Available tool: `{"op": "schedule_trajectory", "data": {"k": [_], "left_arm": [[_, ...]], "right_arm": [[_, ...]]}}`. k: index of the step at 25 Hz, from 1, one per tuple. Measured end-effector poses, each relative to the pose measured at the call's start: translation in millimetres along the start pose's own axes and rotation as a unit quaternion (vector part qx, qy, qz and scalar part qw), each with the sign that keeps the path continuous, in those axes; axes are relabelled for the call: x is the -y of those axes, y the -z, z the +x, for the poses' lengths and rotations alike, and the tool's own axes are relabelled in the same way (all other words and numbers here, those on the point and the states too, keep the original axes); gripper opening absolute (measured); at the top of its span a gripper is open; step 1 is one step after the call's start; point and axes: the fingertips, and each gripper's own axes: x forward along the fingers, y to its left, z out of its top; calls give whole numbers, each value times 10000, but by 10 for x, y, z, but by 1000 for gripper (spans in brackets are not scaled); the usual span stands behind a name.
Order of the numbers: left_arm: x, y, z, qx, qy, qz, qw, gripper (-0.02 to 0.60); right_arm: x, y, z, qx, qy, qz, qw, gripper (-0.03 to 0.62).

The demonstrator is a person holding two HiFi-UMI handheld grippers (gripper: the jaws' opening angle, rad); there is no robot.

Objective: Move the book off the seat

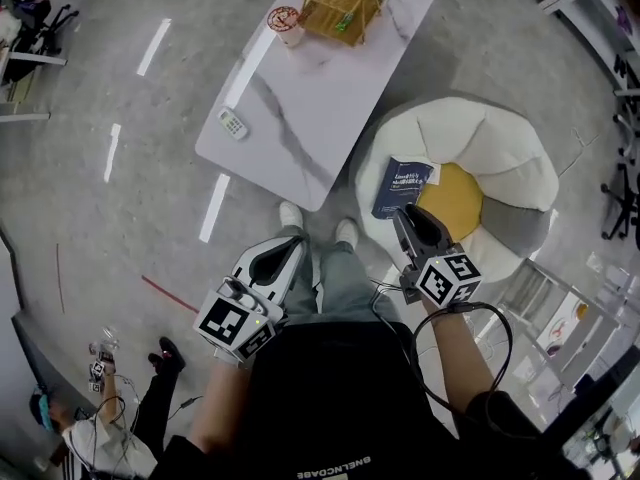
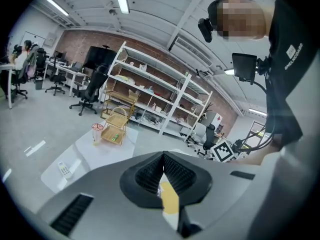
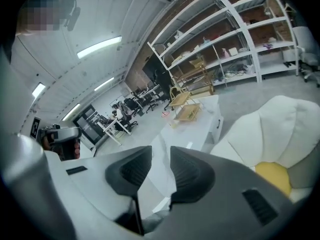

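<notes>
Looking down in the head view, the book [image 1: 402, 186] is lying flat on the seat [image 1: 500, 158], that white flower-shaped cushion thing at the right of the frame. It's dark blue with white print on the cover, and it sits on the left side of the seat, right up against the yellow middle [image 1: 452, 200].

The right gripper [image 1: 408, 218] is just below the book, with its tips near the book's lower edge and over the rim of the yellow patch. In the right gripper view its fingers [image 3: 135, 166] stand a little apart, a narrow gap with nothing in it, just the table and floor showing through.

The left gripper [image 1: 292, 248] is at the lower middle of the frame over the person's legs, well apart from the book. In the left gripper view its fingers [image 2: 150, 171] are together at the tips and hold nothing.

The white marble-look table [image 1: 310, 88] sits at the upper middle with a remote [image 1: 232, 123], a cup [image 1: 286, 24] and a gold wire rack [image 1: 342, 3] on it.
</notes>
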Motion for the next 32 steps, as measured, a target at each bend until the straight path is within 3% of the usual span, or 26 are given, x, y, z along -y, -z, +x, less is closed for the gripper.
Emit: {"op": "schedule_trajectory", "data": {"k": [10,16,25,32], "left_arm": [[-354,256,590,-316,397,-16,9987,6],[-653,507,767,-561,504,97,9971,6],[-958,878,1030,-667,700,165,9952,6],[-1270,1089,1168,-509,650,-96,9965,6]], "right_arm": [[680,398,391,-242,895,35,9957,188],[1077,905,704,-503,1488,285,9872,250],[1703,1659,1167,-906,2231,457,9695,310],[2267,2188,1606,-1215,2823,542,9501,327]]}}
